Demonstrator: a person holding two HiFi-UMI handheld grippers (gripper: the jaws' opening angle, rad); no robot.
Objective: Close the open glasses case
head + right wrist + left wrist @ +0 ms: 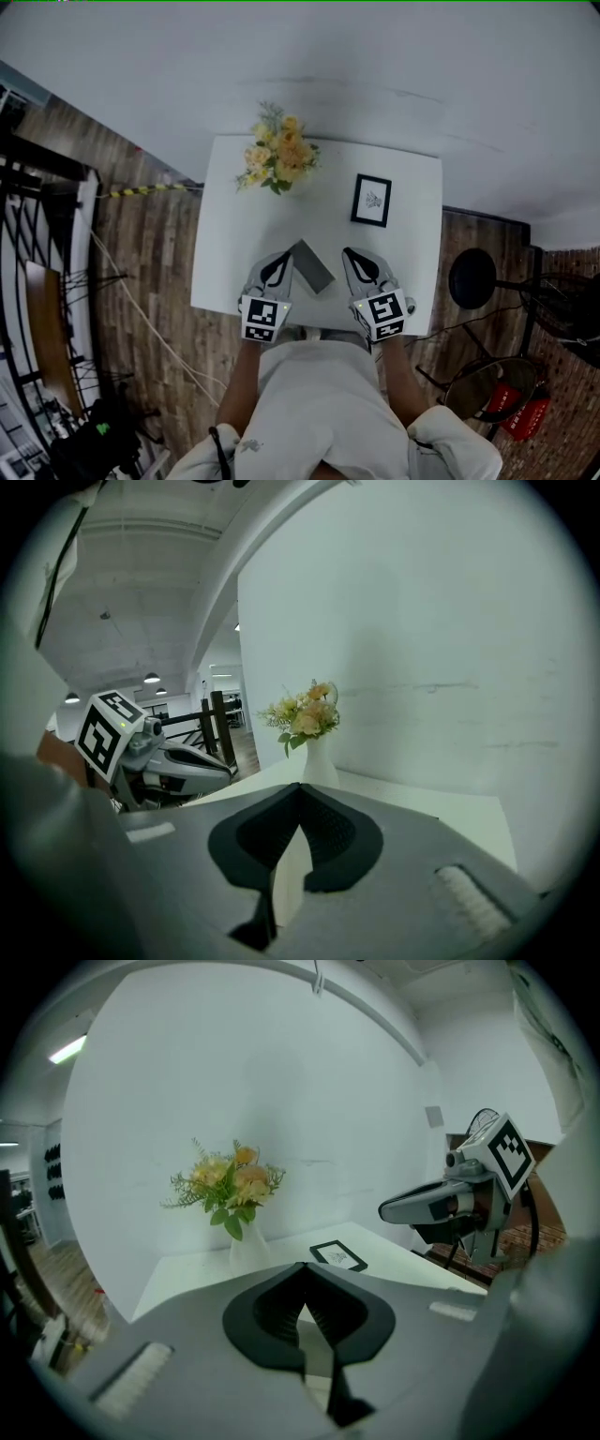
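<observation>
The open glasses case lies on the desk near its near edge, between the claws. Left claw and right claw are pinched together, empty. I'd steady the base with one and press the lid down gently.

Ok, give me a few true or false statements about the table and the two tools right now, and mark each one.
1. The glasses case lies between the left tool and the right tool. True.
2. The left tool is clamped on the case. False: its jaws are together with nothing between them.
3. The flowers stand at the far side of the table. True.
4. The framed picture lies left of the flowers. False: it lies to their right.
</observation>
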